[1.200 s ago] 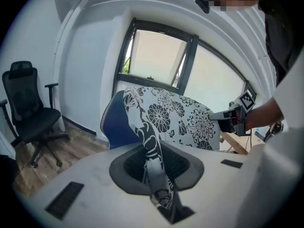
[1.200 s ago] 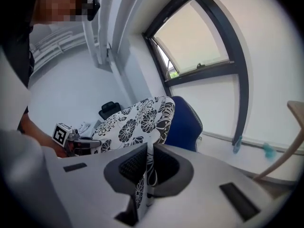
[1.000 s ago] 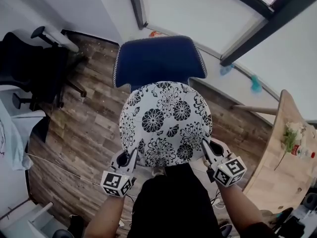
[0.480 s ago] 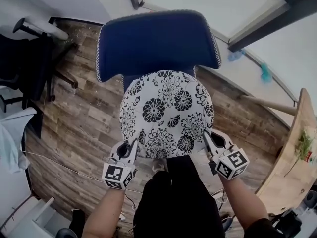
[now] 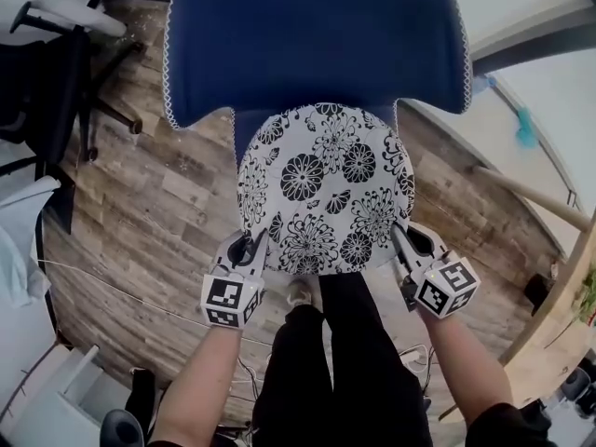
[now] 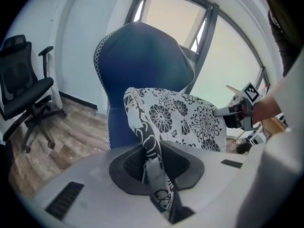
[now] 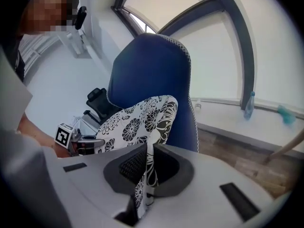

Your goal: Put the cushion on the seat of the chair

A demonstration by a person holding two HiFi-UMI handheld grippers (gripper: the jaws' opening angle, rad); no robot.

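Note:
A round white cushion (image 5: pixel 321 186) with black flowers hangs flat in the air between my two grippers, in front of the blue chair (image 5: pixel 317 35). My left gripper (image 5: pixel 250 248) is shut on the cushion's near left edge, with the fabric (image 6: pixel 149 151) pinched between its jaws. On the near right edge my right gripper (image 5: pixel 402 240) is shut too, the fabric (image 7: pixel 148 172) folded between its pads. The cushion's far edge reaches the chair's backrest (image 6: pixel 137 56) and covers the seat from the head view. In the right gripper view the backrest (image 7: pixel 152 70) rises behind the cushion (image 7: pixel 137 120).
A black office chair (image 5: pixel 56 91) stands on the wood floor (image 5: pixel 149 212) at the left. A wooden table edge (image 5: pixel 568 315) runs along the right. The person's dark legs (image 5: pixel 335 361) are just behind the cushion. A window sill with a bottle (image 7: pixel 248 106) lies beyond the chair.
Both grippers carried the cushion forward toward the blue chair, which now fills the top of the head view. The grips on the cushion's edge have not changed.

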